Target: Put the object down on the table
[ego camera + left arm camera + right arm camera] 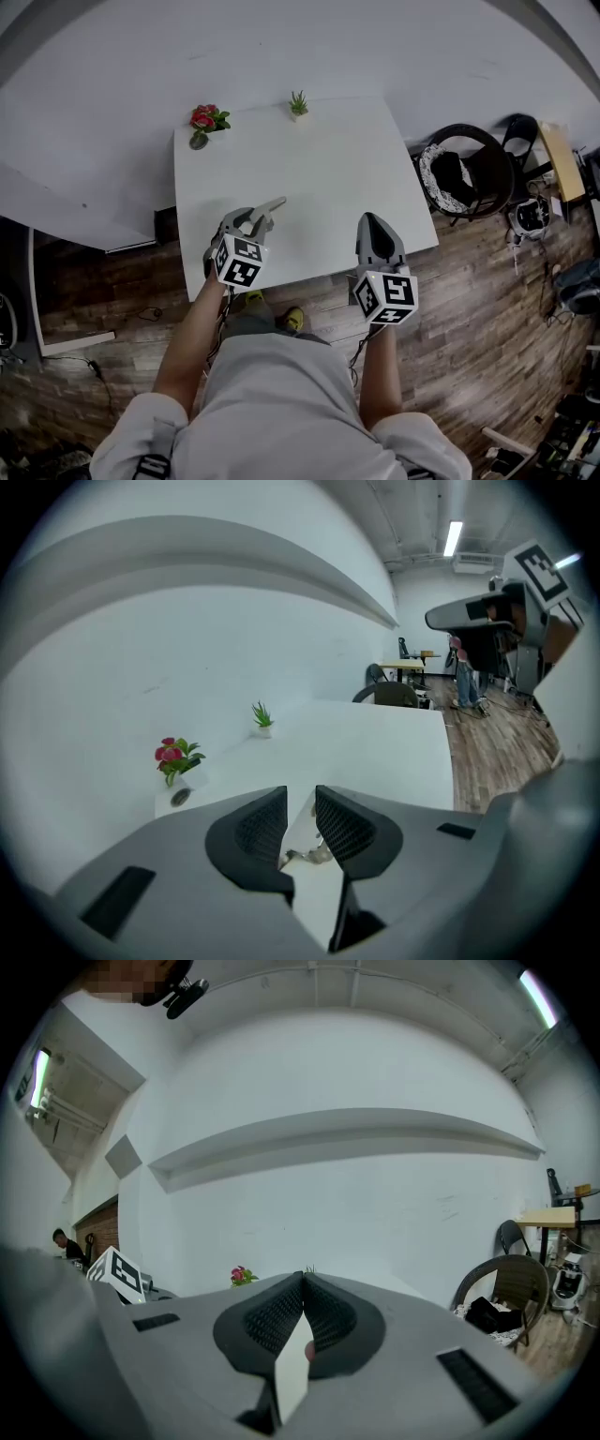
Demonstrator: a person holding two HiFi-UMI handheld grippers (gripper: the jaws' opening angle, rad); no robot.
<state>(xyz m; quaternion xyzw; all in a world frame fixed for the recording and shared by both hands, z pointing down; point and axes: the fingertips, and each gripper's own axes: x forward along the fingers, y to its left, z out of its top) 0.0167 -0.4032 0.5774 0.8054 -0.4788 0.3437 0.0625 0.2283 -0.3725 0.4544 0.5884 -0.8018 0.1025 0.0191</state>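
My left gripper (255,219) hovers over the front left of the white table (328,169). A pale grey, elongated object (273,205) sticks out of its jaws toward the table's middle, and the jaws appear shut on it. In the left gripper view the gripper (300,803) shows a narrow gap between its pads, with a small silvery part of the object (306,855) low in that gap. My right gripper (373,223) is over the table's front right edge. The right gripper view shows it (302,1284) with its pads touching at the tips and nothing between them.
A pot of red flowers (203,120) stands at the table's far left corner and a small green plant (298,103) at the far edge. A dark round chair (464,173) is on the wooden floor to the right. A white wall lies behind the table.
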